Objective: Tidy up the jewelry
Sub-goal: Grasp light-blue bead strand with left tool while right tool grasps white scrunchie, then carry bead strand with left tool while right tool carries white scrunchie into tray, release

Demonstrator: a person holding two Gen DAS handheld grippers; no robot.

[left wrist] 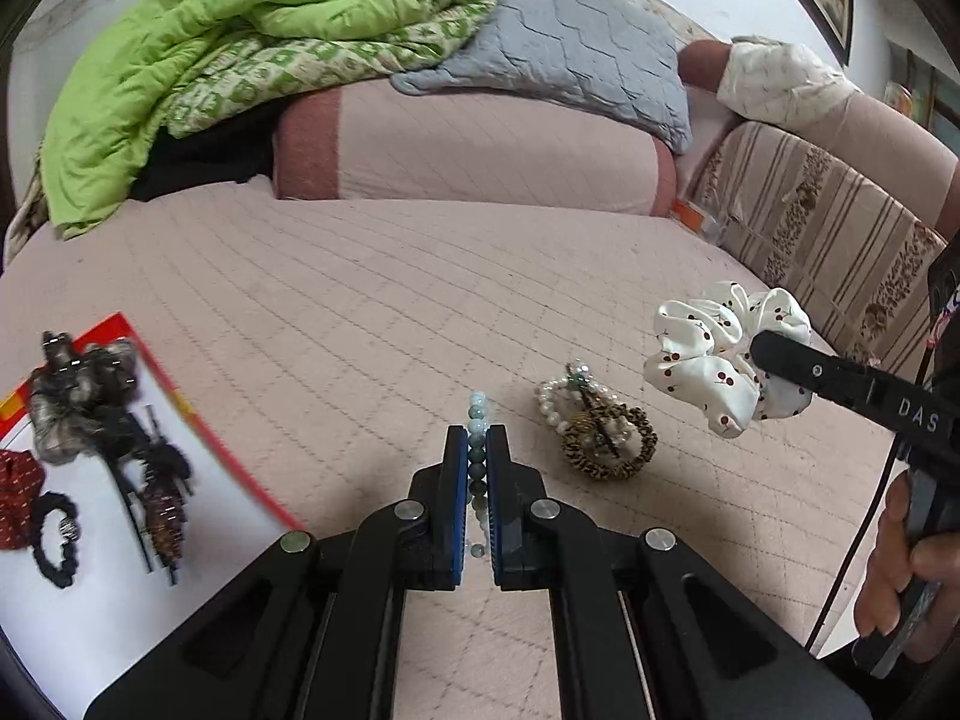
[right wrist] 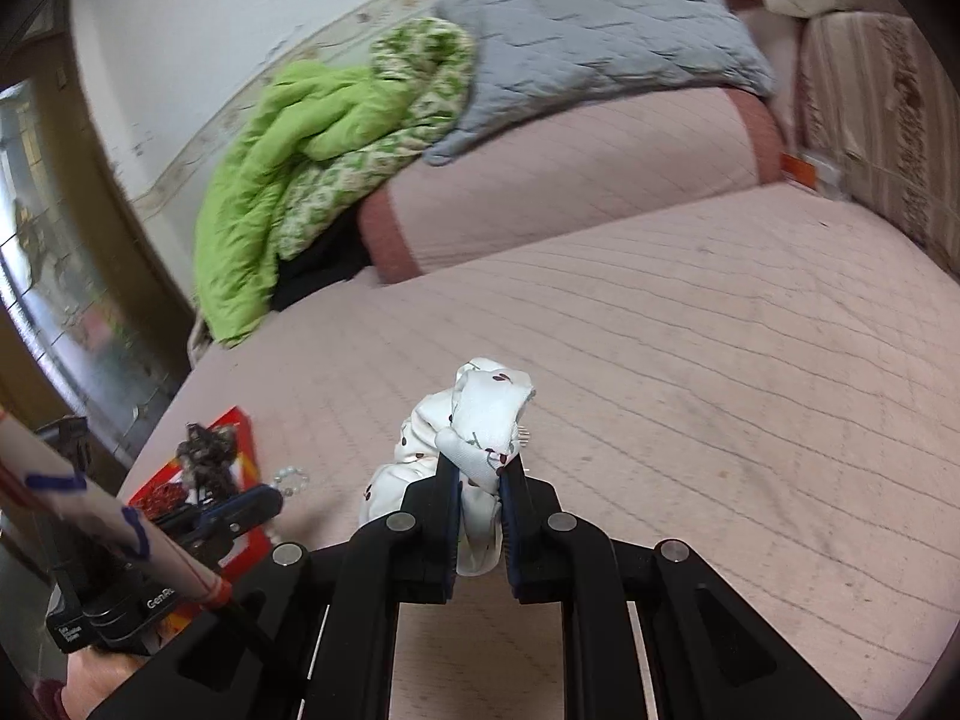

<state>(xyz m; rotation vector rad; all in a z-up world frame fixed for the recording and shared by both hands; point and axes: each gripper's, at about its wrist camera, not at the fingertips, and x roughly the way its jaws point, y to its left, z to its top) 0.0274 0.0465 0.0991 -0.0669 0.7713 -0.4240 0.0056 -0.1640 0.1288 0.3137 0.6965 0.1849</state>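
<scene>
Sorting jewelry on the bed, I judge it roughly halfway.
My left gripper (left wrist: 477, 462) pinches a bead bracelet (left wrist: 478, 420); right gripper (right wrist: 480, 480) clamps a cherry scrunchie (right wrist: 480, 414); several pieces fill the tray (left wrist: 198, 414); two bracelets (left wrist: 600, 429) remain.

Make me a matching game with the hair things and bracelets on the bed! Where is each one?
Things:
1. bead bracelet
2. cherry scrunchie
3. leopard scrunchie
4. black hair tie

Places:
A. lying on the pink bed cover
B. on the red-edged tray
C. pinched in the left gripper
D. pinched in the right gripper

Pairs: 1-C, 2-D, 3-A, 4-B
</scene>
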